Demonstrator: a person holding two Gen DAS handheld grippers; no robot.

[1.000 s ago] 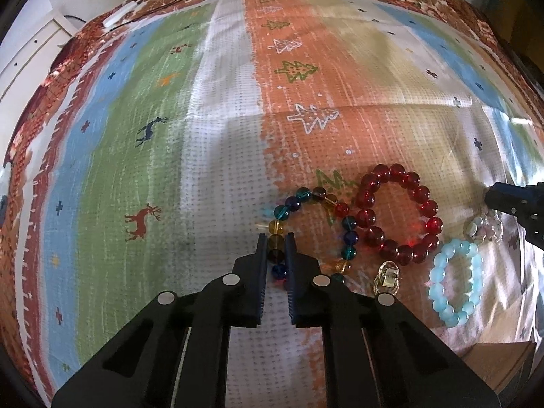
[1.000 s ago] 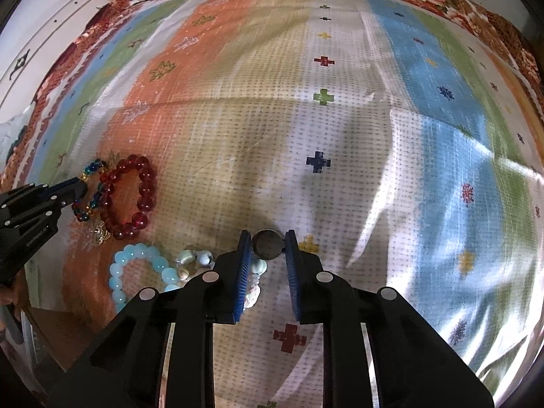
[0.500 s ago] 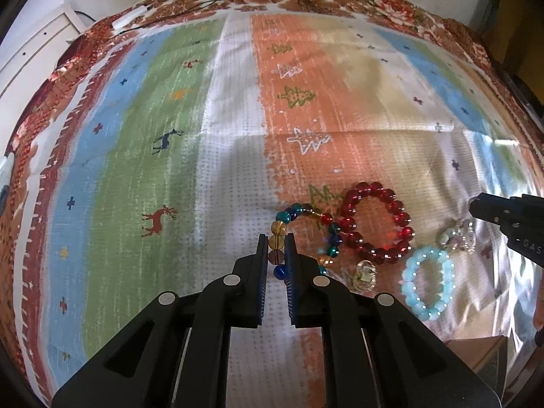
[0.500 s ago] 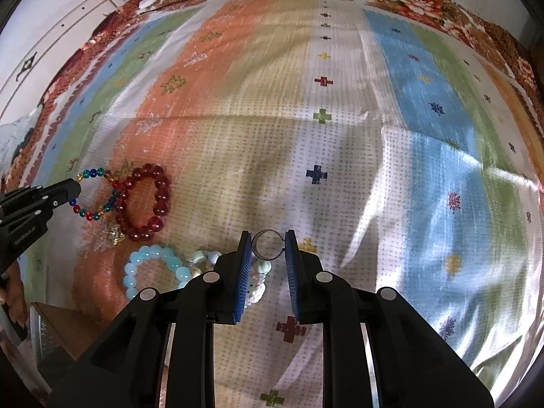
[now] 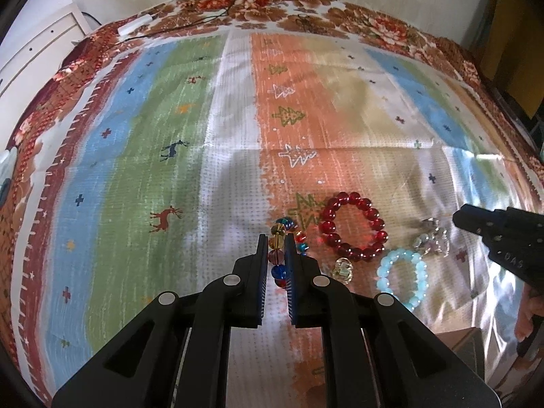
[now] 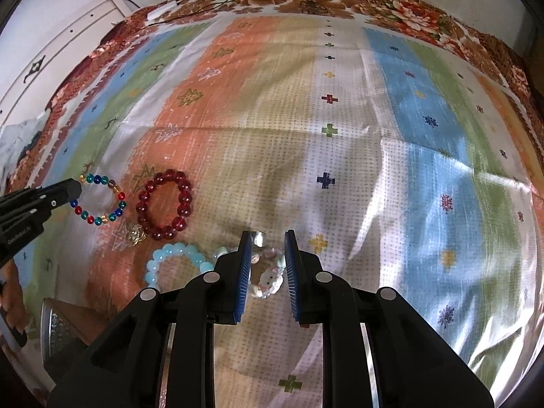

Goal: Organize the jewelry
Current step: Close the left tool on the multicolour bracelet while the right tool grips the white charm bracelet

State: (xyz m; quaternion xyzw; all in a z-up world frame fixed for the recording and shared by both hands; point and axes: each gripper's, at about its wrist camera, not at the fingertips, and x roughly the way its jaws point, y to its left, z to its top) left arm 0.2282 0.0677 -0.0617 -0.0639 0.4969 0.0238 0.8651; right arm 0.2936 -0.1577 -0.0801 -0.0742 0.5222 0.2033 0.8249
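Raised lettering on the left claw (image 6: 73,188) body reads partly, something like "SmartRobot AI", too small to be sure; on the right claw (image 5: 464,219) only "OAS" shows in the left wrist view.

The left claw (image 5: 275,238) is clenched on the multicoloured glass-bead bracelet (image 5: 280,255), several beads caught between its blue pads; in the right wrist view the rest of that loop (image 6: 98,199) spreads over the striped, patterned bedspread (image 6: 340,170). Just right of it lies the dark red round-bead bracelet (image 5: 352,229), apart from it. A small gold-toned charm (image 5: 343,270) sits just below the red loop, and the pale blue bead bracelet (image 5: 403,277) lies near both.

The right claw (image 6: 267,236) stands parted around a thin silver ring (image 6: 256,236) near its left pad; whether it touches cannot be told. A pale pink-and-white bead bracelet (image 6: 270,280) lies half hidden beneath the fingers.

A brown box corner (image 6: 68,316) is cut off at lower left. The far bedspread lies bare to its floral border.
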